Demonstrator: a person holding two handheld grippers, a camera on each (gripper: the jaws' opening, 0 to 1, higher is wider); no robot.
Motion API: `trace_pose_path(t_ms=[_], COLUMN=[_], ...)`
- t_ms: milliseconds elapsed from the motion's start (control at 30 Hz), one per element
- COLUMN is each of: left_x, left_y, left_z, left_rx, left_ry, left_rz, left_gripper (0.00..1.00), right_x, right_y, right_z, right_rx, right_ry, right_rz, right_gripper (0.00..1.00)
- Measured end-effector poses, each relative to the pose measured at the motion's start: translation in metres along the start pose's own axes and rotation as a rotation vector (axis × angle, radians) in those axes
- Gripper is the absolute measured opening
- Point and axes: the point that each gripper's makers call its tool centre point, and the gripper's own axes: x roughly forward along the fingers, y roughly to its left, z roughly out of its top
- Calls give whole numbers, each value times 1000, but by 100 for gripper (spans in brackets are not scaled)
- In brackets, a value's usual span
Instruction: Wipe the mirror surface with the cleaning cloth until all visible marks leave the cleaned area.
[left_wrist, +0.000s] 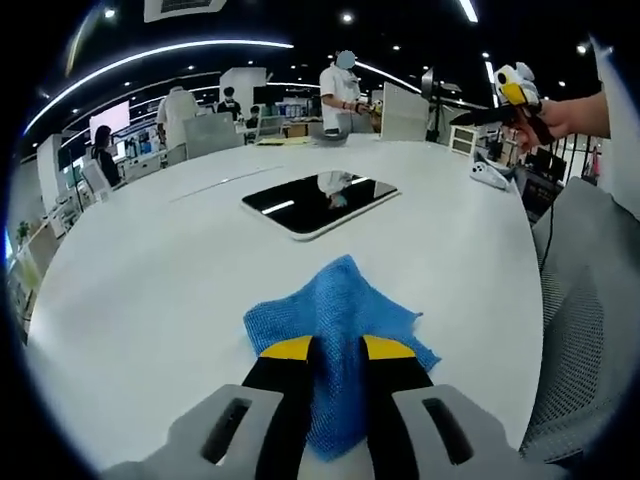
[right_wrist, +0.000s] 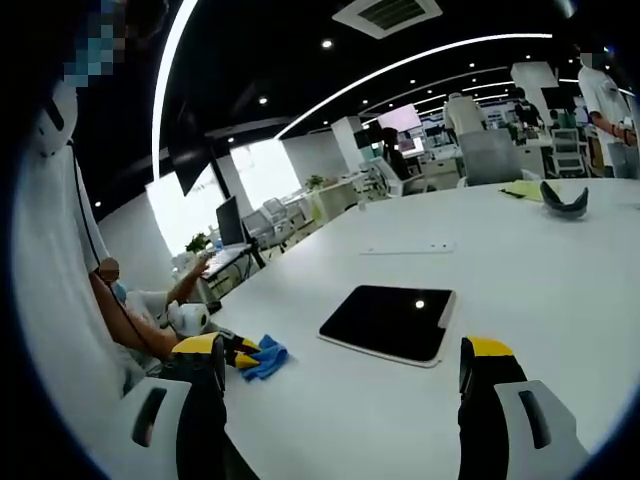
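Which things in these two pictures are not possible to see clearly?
- Marks on the flat dark rectangular mirror: left gripper view, lost under ceiling reflections.
- Near edge of the blue woven cleaning cloth: left gripper view, covered by the left gripper.
- Right gripper jaw bases: right gripper view, cut off at the bottom.

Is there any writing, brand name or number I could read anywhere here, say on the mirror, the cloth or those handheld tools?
None can be read.
The mirror, the blue cloth, the white table and the left gripper show no lettering.
The screens far back in the room are too small and blurred to read.
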Motion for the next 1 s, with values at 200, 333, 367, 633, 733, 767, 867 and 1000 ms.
trace_pose_path(t_ms=[200, 333, 367, 633, 733, 767, 867, 1000], left_x=[0, 0, 0, -2, -7, -9, -18, -31], left_y=[4, 7, 8, 11, 13, 14, 12, 10], left_z=[0, 0, 0, 2, 13, 17, 39, 76], left_rx=[14, 16, 17, -29, -60, -58, -49, -28], left_ry=[1, -4, -4, -23, -61, -69, -115, -192], left_rz=[5, 4, 8, 10, 24, 26, 18, 9], left_gripper=[22, 25, 27, 36, 42, 44, 45, 50], right_x=[1, 1, 1, 2, 2, 2, 3, 4], right_y=[1, 1, 0, 1, 2, 2, 4, 7], right_z=[0, 0, 0, -1, 0, 0, 3, 6], right_rx=[-3, -2, -3, -7, -10, -11, -17, -26], right_ry=[4, 4, 3, 8, 9, 9, 4, -4], right_rz=[-2, -2, -4, -1, 2, 3, 9, 18], right_gripper=[98, 98, 98, 98, 98, 98, 98, 98])
